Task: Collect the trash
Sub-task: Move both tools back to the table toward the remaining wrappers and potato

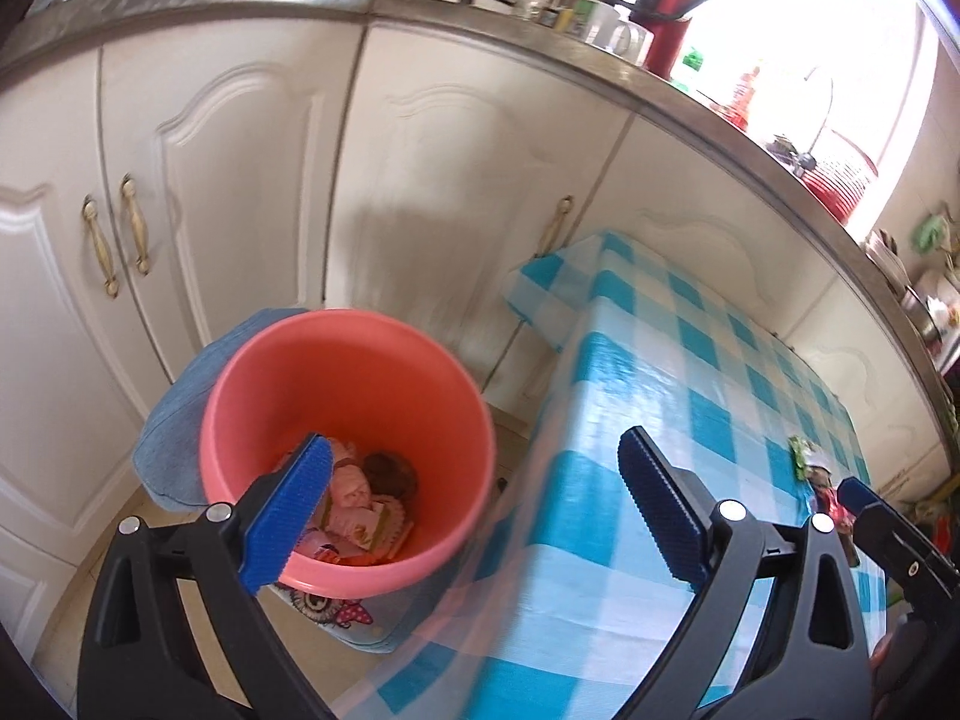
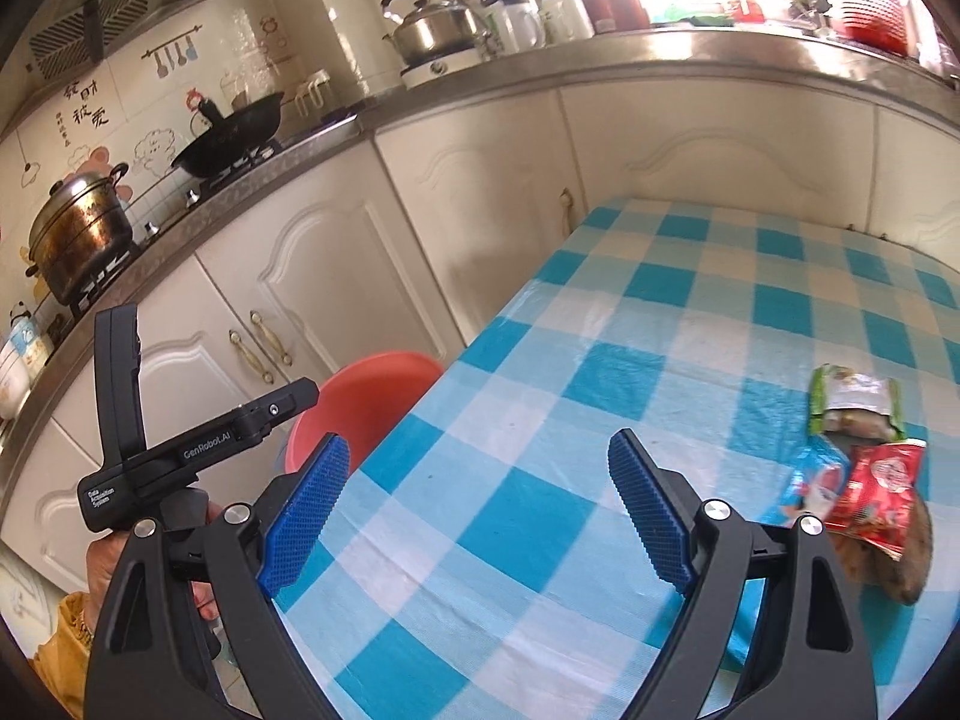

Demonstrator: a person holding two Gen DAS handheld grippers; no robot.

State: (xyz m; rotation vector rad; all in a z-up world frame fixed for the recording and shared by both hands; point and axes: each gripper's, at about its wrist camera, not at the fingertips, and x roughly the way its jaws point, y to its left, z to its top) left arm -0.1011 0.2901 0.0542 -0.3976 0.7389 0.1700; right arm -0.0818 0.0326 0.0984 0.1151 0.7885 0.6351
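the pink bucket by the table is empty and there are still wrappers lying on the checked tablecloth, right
Not quite: the pink bucket is not empty. The left wrist view shows wrappers and other trash already lying in its bottom. The rest holds: the right wrist view shows wrappers lying on the checked tablecloth.

So the tabletop (image 2: 540, 480) has a blue-and-white checked cloth, with a green wrapper (image 2: 855, 402), red wrapper (image 2: 876, 489) and blue wrapper (image 2: 810, 480) bunched together near its right edge.

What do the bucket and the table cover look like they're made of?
The bucket: likely plastic, smooth matte pink moulded wall. The table cover: probably vinyl or oilcloth, since the checked surface glares and creases stiffly at the corner.
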